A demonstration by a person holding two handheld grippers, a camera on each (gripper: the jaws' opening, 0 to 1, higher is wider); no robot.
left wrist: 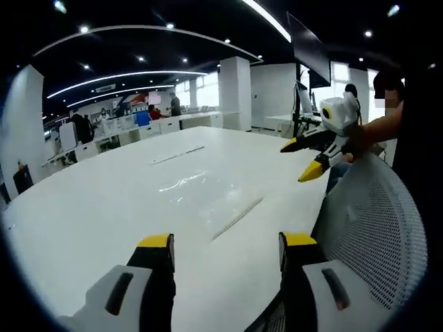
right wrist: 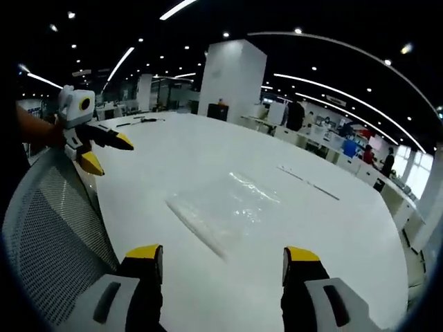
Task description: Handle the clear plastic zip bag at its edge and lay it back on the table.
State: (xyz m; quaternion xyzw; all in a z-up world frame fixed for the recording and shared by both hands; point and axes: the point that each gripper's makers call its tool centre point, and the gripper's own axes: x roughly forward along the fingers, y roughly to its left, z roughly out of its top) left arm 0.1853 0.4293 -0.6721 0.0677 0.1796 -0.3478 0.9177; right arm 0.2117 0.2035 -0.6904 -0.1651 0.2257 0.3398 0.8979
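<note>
1. On the white bench [right wrist: 332, 228] the clear zip bag [right wrist: 221, 211] lies flat, well ahead of both hand-held grippers, left [left wrist: 225, 252] and right [right wrist: 223, 261], each with jaws apart and empty.
2. Being thin and hard to see, its edge could slip past the jaws.

The clear plastic zip bag [left wrist: 208, 197] is nearly lost in glare on the white table [left wrist: 104, 207]; its outline is unclear. The table's near edge is hidden behind a mesh chair back [right wrist: 48, 228].

The clear plastic zip bag [right wrist: 225, 207] lies flat on the white table [right wrist: 332, 228], well in from its edges. It is see-through and crinkled, its zip edge a pale strip along one side.
</note>
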